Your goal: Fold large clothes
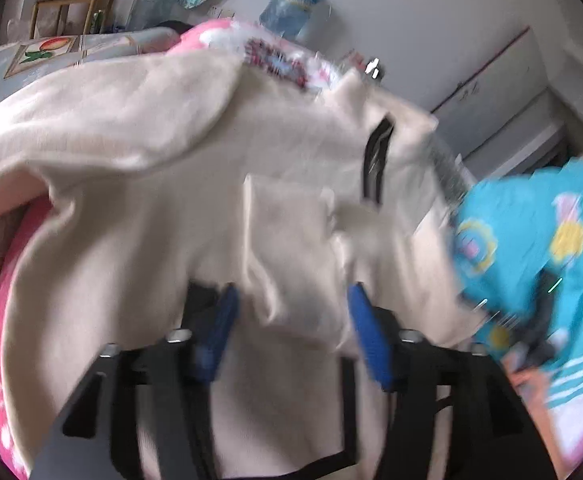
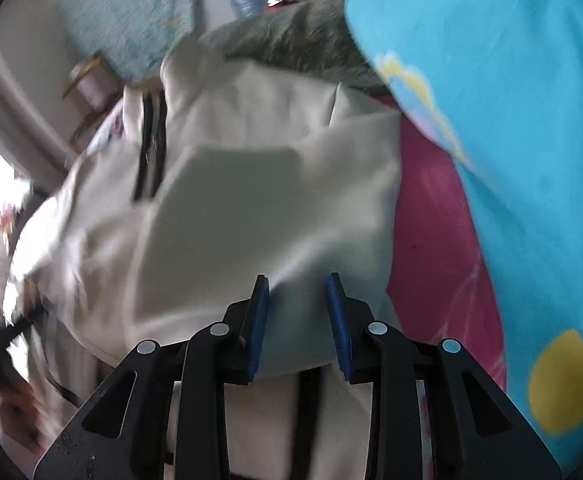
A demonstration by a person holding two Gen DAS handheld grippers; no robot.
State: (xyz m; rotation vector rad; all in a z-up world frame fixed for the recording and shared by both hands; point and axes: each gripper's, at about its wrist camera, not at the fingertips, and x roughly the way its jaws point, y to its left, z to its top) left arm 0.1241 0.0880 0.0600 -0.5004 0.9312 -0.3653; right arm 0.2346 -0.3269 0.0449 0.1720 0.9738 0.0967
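Note:
A large cream jacket [image 1: 151, 128] with a black zipper [image 1: 377, 160] lies spread and rumpled over pink bedding [image 1: 3, 288]. My left gripper [image 1: 293, 316] stands open just above it, and a loose fold of the cream cloth rises between its blue pads [image 1: 219, 320] without being pinched. In the right wrist view the same jacket [image 2: 251, 184] and its zipper [image 2: 151, 148] fill the middle. My right gripper [image 2: 298, 304] is partly open over the cloth's near edge, with a clear gap between its pads [image 2: 260, 320]. Both views are blurred.
A person's turquoise patterned sleeve [image 1: 531, 232] comes in from the right, also filling the right side [image 2: 511, 140]. Pink bedding [image 2: 431, 220] shows beside the jacket, a grey-green blanket [image 2: 291, 36] behind it. A wooden frame [image 1: 71, 0] and patterned tablecloth [image 1: 31, 56] stand far left.

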